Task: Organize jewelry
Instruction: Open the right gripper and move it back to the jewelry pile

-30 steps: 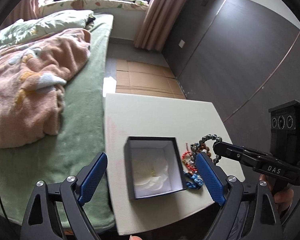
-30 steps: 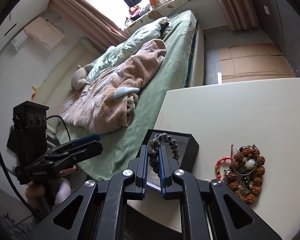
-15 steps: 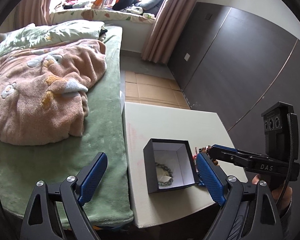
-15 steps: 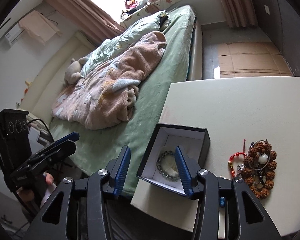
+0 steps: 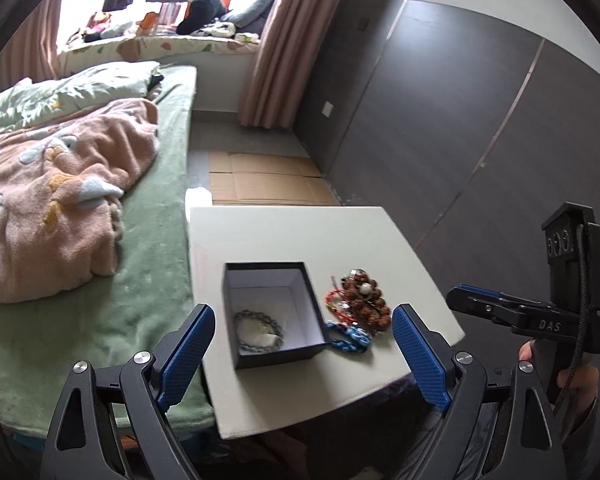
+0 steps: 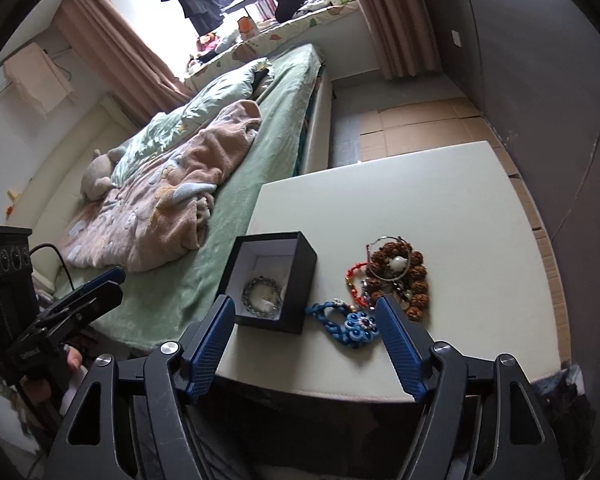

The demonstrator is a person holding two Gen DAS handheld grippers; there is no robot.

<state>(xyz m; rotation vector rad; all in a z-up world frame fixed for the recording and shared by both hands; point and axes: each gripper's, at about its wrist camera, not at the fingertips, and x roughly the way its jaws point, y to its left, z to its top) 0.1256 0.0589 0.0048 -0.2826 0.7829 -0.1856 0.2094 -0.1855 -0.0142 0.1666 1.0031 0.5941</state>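
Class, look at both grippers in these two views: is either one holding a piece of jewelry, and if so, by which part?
Nothing is held. The left gripper and right gripper are both open; the grey bead bracelet lies in the black box.

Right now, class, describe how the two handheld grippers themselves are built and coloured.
The left gripper and right gripper match: black angular frames with silver bolts and blue textured finger pads. From the left wrist view, the right one's body carries white "DAS" lettering, a black box with three round lenses, and a black cable.
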